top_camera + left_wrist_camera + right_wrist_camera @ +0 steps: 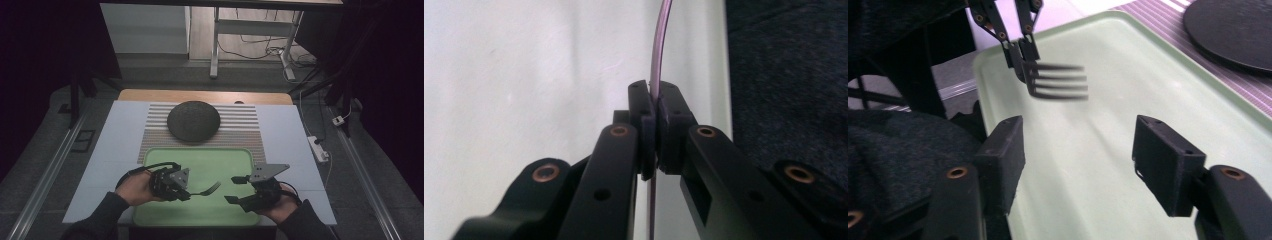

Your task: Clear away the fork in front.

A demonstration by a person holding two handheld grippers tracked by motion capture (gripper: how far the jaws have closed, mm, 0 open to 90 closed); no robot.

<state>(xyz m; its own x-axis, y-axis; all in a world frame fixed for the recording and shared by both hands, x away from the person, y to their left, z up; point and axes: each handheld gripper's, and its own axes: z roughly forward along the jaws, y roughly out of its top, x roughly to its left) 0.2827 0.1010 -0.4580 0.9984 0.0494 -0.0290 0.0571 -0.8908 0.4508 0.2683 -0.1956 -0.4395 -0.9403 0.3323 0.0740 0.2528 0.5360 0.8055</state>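
Nearest the person's edge of the table, both hands hover over the green tray [150, 160], which lies along the near edge with its far rim against a striped mat [155, 125].

The left gripper [186, 194] has its jaws pinched tight on the handle of a dark fork [207, 190]. In the left gripper view the thin handle [659, 55] runs straight up between the pressed pads and curves away above them. The fork hangs in the air over the middle of the tray, tines pointing toward the right gripper [236, 189], clear of the tray floor as far as I can tell.

The right gripper's jaws stand well apart with nothing between them. In the right gripper view the fork's four tines [1058, 80] show beyond its pads, near but not touching, slightly blurred.

From where I stand, this looks like the moment just after a handover: the left side carries the fork alone while the right stands free beside it. I would guess the next move is to take the fork to where it belongs, perhaps beside the plate on the mat. That calls for keeping it level and lowering it gently, since the grip sits far down the handle and the tined end is free to swing.

The fork itself is slim, dark and faintly glossy, with a curved neck.

Farther off, a round dark plate [193, 120] sits on the striped mat toward the table's far edge.
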